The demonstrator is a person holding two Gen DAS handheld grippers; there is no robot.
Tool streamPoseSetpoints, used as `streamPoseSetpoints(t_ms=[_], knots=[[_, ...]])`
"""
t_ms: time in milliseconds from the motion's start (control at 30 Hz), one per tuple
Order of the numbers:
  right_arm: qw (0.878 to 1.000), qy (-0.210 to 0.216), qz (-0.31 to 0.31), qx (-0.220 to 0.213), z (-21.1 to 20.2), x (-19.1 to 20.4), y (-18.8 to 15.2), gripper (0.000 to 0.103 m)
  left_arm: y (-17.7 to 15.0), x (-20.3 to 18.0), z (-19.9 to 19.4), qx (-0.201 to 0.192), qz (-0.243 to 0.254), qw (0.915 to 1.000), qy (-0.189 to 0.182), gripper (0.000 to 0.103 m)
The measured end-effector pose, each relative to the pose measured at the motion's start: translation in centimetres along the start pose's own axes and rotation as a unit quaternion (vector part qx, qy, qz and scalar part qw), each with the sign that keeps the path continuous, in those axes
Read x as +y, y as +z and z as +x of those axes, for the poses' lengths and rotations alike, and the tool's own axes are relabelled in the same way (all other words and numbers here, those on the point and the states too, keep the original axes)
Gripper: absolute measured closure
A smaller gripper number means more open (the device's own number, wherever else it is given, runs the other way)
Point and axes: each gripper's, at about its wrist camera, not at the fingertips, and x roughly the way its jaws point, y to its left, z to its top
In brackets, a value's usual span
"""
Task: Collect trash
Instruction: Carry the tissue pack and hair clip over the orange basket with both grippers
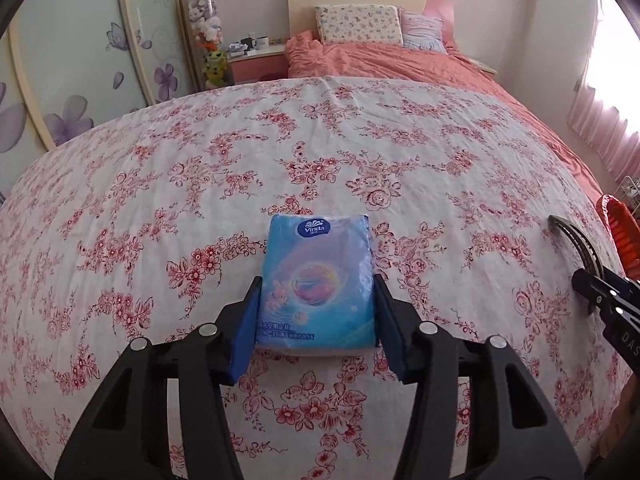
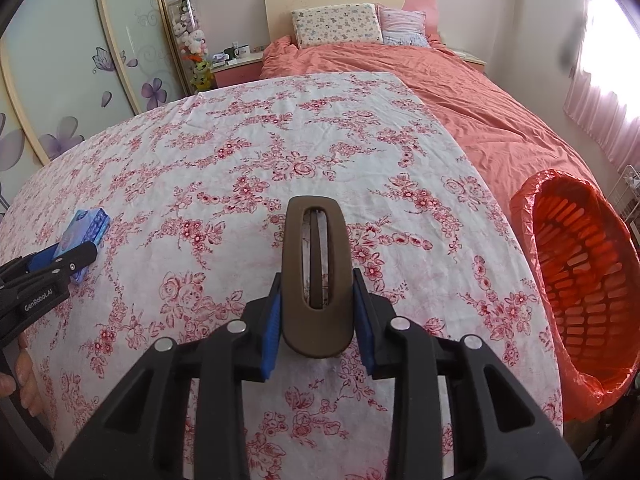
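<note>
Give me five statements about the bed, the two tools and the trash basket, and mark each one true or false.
1. The left tool has the blue tissue pack between its pads. True.
2. The right tool is empty. False: it grips a brown hair clip.
3. The orange trash basket stands at the right edge of the bed. True.
4. The tissue pack lies on the orange duvet. False: it sits on the floral sheet.
5. The basket is lined with a black bag. False: its liner is orange-red.
</note>
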Motion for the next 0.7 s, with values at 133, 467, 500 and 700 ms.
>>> streamPoseSetpoints(t_ms=[133, 467, 500, 700], knots=[[1.0, 0.009, 0.005, -0.002, -0.3, -0.4, -0.2, 0.072, -0.3, 0.1, -0.5, -0.002, -0.004, 1.0, 0.0, 0.051], [0.999, 0.017, 0.008, -0.047, -4.9, -1.1, 0.1, 0.072, 0.2, -0.5, -3.3, -0.023, 0.007, 0.9996, 0.011, 0.051], [0.999, 0.017, 0.008, -0.051, -5.4, -1.1, 0.2, 0.072, 0.3, -0.7, -3.7, -0.026, 0.009, 0.9996, 0.009, 0.051], [0.996, 0.016, 0.008, -0.086, -9.4, -2.0, 0.4, 0.072, 1.0, -2.6, -6.0, -0.046, 0.024, 0.9987, 0.0, 0.051]])
